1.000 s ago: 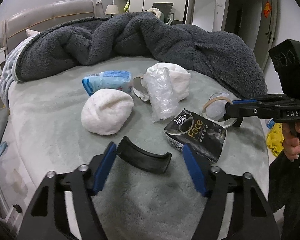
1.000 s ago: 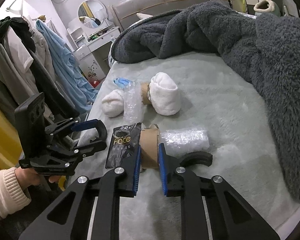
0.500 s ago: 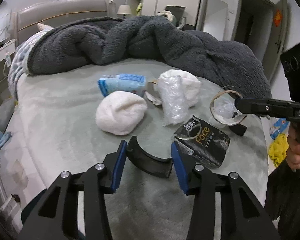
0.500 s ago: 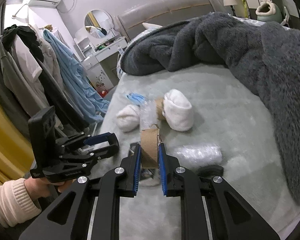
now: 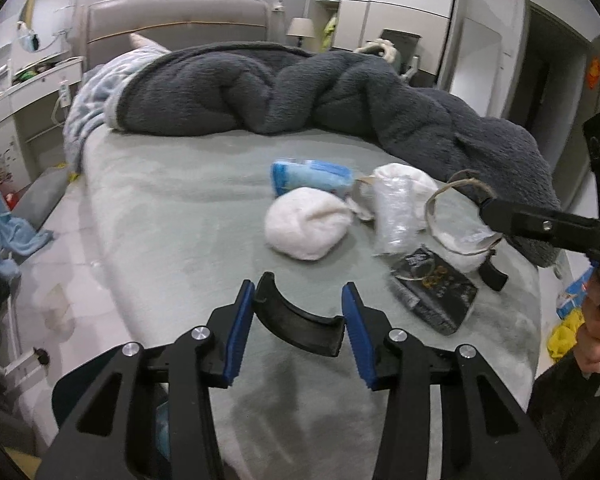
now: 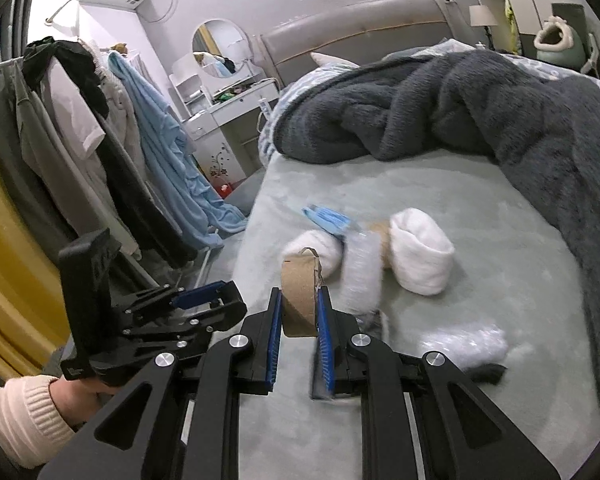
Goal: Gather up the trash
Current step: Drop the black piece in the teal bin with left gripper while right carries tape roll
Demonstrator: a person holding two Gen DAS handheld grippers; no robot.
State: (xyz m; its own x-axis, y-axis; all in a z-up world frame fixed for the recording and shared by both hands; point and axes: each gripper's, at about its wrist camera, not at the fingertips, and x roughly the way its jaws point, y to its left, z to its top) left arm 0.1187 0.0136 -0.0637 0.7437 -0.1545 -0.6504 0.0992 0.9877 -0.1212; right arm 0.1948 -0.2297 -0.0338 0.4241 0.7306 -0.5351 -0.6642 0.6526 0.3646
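Note:
My left gripper (image 5: 298, 310) is shut on a black curved plastic piece (image 5: 296, 322), its blue pads pressing on the piece's two ends just above the grey-green bed sheet (image 5: 172, 216). My right gripper (image 6: 298, 308) is shut on a brown cardboard tape ring (image 6: 298, 300) and holds it clear of the bed; the ring (image 5: 460, 216) also shows in the left wrist view. On the bed lie a white wad (image 5: 306, 228), a blue packet (image 5: 312, 176), clear plastic wrap (image 5: 392, 212), a black sachet (image 5: 436, 292) and a second white bundle (image 5: 404, 174).
A dark grey fleece blanket (image 5: 300, 92) is heaped across the far half and right side of the bed. Another black piece (image 5: 492, 276) and a plastic-wrap lump (image 6: 476, 344) lie near the bed's right corner. Clothes hang on a rack (image 6: 100, 140) beside the bed.
The left jaws narrowed onto the black curved piece and the gripper shifted left. The right gripper lifted the cardboard ring up off the bed, away from the sachet.

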